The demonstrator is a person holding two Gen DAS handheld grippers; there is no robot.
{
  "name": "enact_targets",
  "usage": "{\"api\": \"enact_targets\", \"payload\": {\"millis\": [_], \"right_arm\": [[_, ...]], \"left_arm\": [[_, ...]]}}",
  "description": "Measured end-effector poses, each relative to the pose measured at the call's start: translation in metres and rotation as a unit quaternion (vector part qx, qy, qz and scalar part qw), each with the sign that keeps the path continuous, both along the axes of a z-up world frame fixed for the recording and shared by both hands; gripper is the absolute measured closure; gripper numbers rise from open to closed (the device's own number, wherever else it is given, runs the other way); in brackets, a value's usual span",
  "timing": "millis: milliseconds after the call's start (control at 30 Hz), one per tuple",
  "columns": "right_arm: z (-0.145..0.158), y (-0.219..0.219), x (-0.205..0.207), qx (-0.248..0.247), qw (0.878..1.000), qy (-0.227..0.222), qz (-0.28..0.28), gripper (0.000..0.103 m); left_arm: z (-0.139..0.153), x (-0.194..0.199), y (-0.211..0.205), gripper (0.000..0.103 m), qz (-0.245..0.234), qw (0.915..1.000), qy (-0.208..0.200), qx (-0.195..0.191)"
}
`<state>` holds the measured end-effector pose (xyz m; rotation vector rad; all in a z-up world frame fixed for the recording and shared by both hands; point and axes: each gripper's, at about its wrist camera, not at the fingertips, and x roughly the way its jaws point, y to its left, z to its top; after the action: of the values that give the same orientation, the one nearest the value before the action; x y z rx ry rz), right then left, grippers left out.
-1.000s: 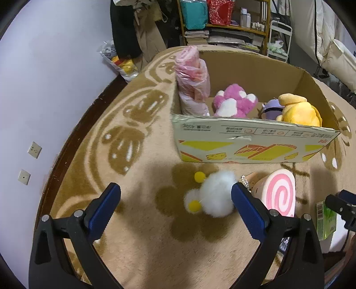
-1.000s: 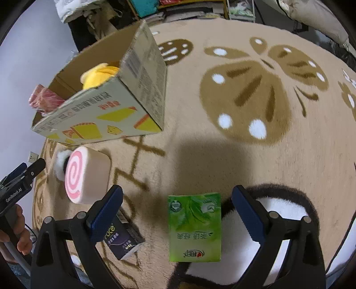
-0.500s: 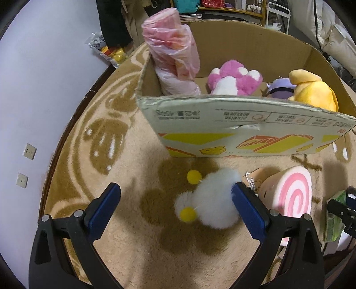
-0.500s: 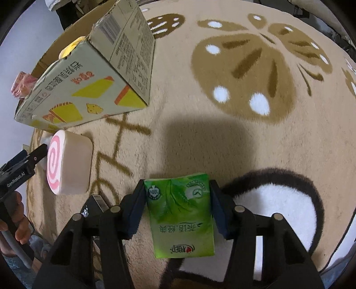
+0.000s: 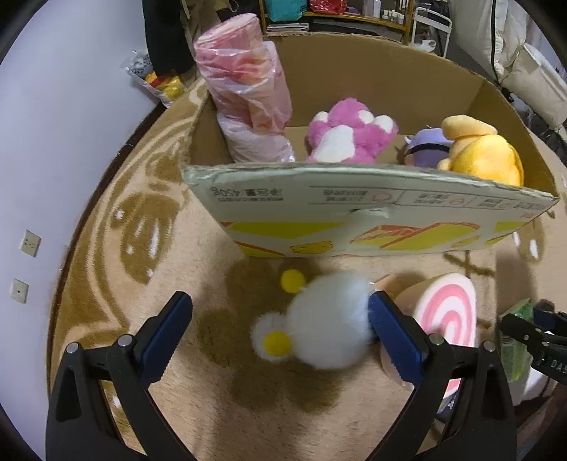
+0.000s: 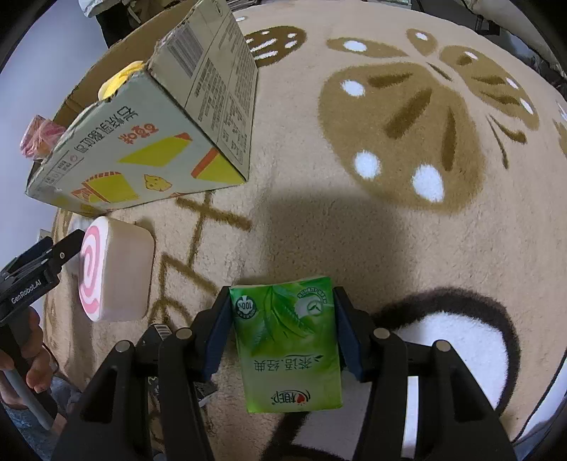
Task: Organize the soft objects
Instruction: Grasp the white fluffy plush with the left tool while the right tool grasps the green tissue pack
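Note:
My left gripper [image 5: 280, 319] is open over the carpet. A fluffy white plush with yellow pompoms [image 5: 319, 326] lies between its fingers, against the right finger [image 5: 389, 333]. My right gripper [image 6: 281, 326] is shut on a green tissue pack [image 6: 287, 344] and holds it above the rug. A pink swirl roll cushion [image 5: 446, 315] lies right of the white plush; it also shows in the right wrist view [image 6: 113, 269]. The open cardboard box [image 5: 354, 216] holds a pink wrapped roll [image 5: 248, 92], a pink plush [image 5: 347, 131], a purple toy [image 5: 421, 145] and a yellow plush [image 5: 478, 152].
The beige and brown patterned carpet [image 6: 389, 177] covers the floor. A dark small box [image 6: 159, 333] lies under my right gripper's left finger. A wall with sockets [image 5: 30, 243] is at the left. Shelves and bags [image 5: 319, 14] stand behind the box [image 6: 141, 142].
My left gripper has moved forward and down, so the white plush now sits between its fingers. My right gripper closed on the green tissue pack and lifted it slightly.

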<state>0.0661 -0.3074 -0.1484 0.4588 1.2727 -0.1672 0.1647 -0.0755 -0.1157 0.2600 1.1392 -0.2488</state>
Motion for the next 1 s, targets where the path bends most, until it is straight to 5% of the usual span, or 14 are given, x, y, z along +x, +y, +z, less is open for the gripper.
{"api": "enact_targets", "payload": {"millis": [200, 433, 500, 733, 1000], "right_arm": [[0.004, -0.004, 0.005, 0.003, 1.0, -0.011, 0.001, 0.046], [0.01, 0.002, 0.007, 0.001, 1.0, -0.022, 0.013, 0.046], [0.011, 0.004, 0.009, -0.001, 1.0, -0.021, 0.014, 0.046], [0.01, 0.012, 0.013, 0.0, 1.0, -0.02, 0.017, 0.046], [0.009, 0.014, 0.011, 0.011, 0.999, -0.049, 0.019, 0.046]], "left_arm": [[-0.006, -0.004, -0.011, 0.004, -0.014, 0.9997, -0.003, 0.022], [-0.013, -0.001, -0.013, 0.006, -0.008, 0.9998, 0.018, -0.004], [-0.015, 0.0, -0.014, 0.014, -0.008, 0.9994, 0.027, -0.02], [-0.015, -0.001, -0.015, 0.068, -0.018, 0.993, 0.069, -0.094], [-0.003, -0.014, -0.018, 0.073, -0.018, 0.9965, 0.032, -0.075]]}}
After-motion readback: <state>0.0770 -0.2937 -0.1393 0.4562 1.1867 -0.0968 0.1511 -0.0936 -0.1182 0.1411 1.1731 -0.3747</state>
